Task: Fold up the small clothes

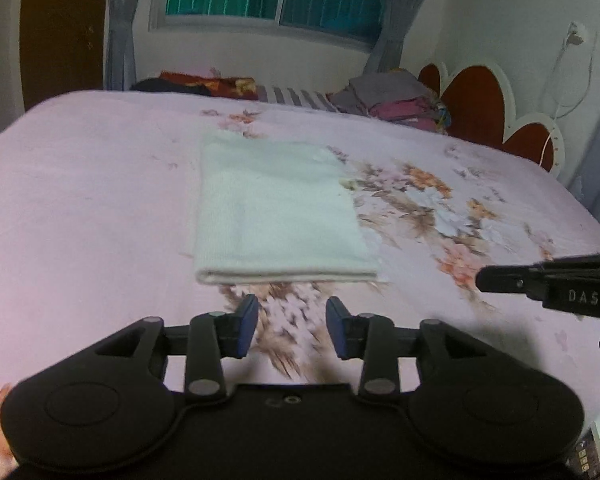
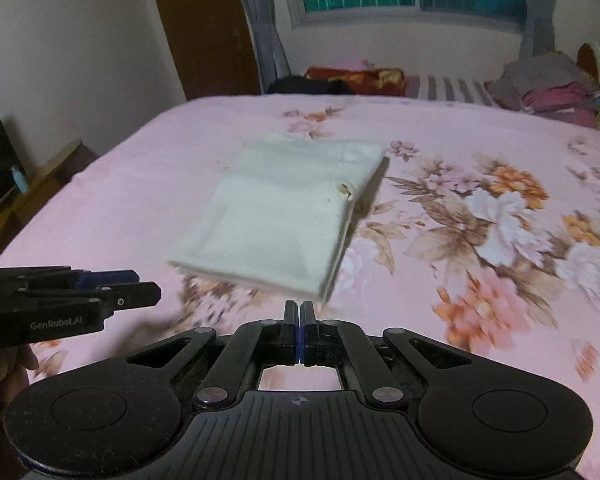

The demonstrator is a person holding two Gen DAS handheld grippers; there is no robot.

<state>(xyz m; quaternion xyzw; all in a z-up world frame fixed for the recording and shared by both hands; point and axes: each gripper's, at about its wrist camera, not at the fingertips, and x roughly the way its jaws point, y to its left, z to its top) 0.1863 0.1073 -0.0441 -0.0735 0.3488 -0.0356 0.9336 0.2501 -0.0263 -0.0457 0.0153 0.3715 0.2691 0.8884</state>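
Left wrist view: a white garment (image 1: 278, 208), folded into a thick rectangle, is seen lying flat on the pink floral bedspread (image 1: 80, 184), its doubled fold edge turned toward the camera. The left gripper (image 1: 292, 326) is held just short of that fold edge, its jaws spread wide apart with nothing between the blue pads; only the bedspread's flower print is seen in the gap. To the right of the garment, the right gripper (image 1: 500, 278) is seen side-on, clear of the cloth.

From the right wrist view, the same garment (image 2: 288, 216) is shown with its near corner just ahead of the right gripper (image 2: 299, 312), whose jaws are pressed fully together, the pads meeting with no cloth caught between them. The left gripper (image 2: 144, 286) is seen to the left of the garment, apart from it.

Beyond the garment, at the far edge of the bed, a loose pile of clothes (image 1: 392, 100) is stacked beside the headboard (image 1: 480, 112). No container is visible.
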